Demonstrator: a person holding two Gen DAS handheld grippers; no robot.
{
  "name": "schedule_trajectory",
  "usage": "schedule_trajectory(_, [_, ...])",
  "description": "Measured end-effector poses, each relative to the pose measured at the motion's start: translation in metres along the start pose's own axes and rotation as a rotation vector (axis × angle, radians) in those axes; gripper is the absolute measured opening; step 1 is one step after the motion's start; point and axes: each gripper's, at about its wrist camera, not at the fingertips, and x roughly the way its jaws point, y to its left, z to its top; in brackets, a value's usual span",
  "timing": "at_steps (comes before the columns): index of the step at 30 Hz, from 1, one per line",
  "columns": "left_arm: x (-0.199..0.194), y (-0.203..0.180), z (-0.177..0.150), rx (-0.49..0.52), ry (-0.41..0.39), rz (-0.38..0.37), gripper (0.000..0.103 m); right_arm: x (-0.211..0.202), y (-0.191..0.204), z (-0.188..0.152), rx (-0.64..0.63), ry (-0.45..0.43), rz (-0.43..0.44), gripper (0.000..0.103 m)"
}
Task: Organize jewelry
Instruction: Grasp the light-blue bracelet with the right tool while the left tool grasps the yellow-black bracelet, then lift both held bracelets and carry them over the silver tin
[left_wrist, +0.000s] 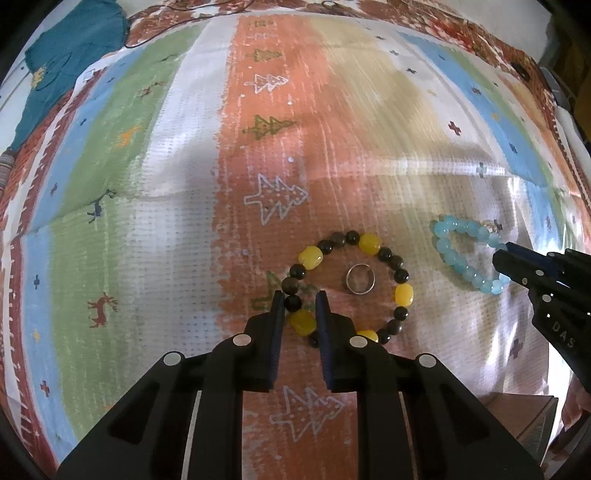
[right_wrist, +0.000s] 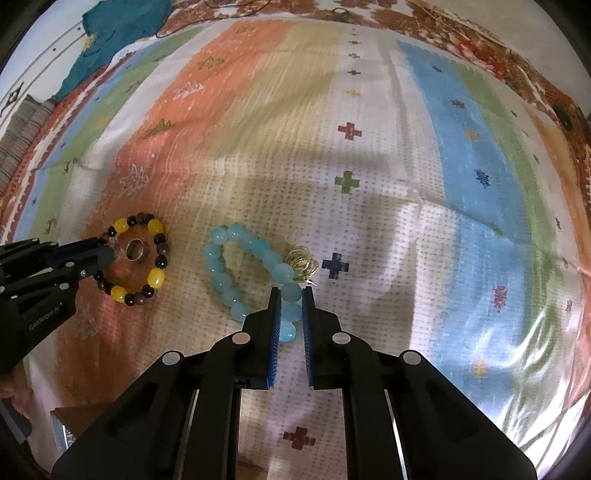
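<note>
Nothing sorted yet. Left claw (left_wrist: 300, 301) narrowly parted around yellow-and-dark bracelet (left_wrist: 347, 288), ring (left_wrist: 360, 279) lying inside. Right claw (right_wrist: 291, 295) narrowly astride blue bracelet (right_wrist: 243, 273). All resting on patterned cloth (left_wrist: 147, 221).

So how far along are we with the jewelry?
Nothing looks sorted yet. The left gripper straddles the yellow-and-dark bracelet, the right gripper straddles the blue bracelet; neither looks lifted. The ring inside the yellow bracelet is untouched.
</note>
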Motion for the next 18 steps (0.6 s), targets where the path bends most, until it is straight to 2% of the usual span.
schedule_trajectory(18, [-0.037,-0.012,-0.003,-0.009,-0.065,-0.029,0.016,-0.027,-0.009,-0.002,0.032,-0.049,0.005,0.012])
